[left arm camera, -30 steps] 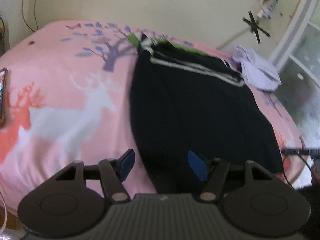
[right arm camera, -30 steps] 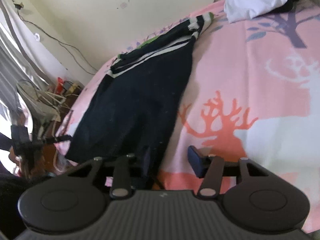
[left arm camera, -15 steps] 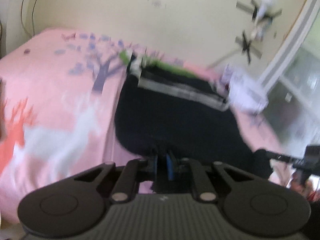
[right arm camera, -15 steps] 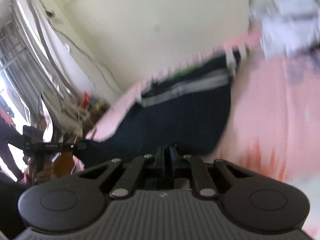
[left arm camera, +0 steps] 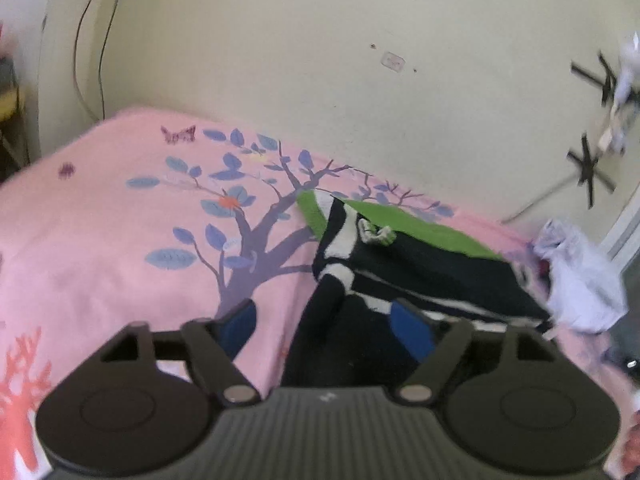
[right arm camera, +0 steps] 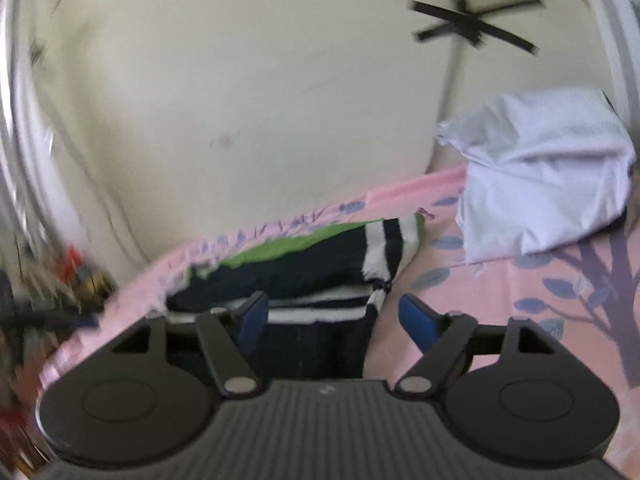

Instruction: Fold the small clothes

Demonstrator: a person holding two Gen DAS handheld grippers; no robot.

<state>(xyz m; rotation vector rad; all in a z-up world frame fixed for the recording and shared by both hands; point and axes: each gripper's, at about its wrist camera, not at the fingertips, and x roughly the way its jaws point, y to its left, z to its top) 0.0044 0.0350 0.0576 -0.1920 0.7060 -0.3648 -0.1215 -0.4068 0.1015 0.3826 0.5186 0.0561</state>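
a home bedroom: pink deer-print bedsheet [left arm camera: 100,240], clothes [right arm camera: 540,176], cream wall [left arm camera: 320,60].

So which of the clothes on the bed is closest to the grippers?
The black garment with white stripes. It lies right under both open grippers, while the pale white garment sits farther back near the wall.

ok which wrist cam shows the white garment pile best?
Right wrist. There the white garment sits large and unobstructed on the pink bedsheet, folds visible. The left wrist view catches it small and blurred at the right edge, beyond the black striped garment.
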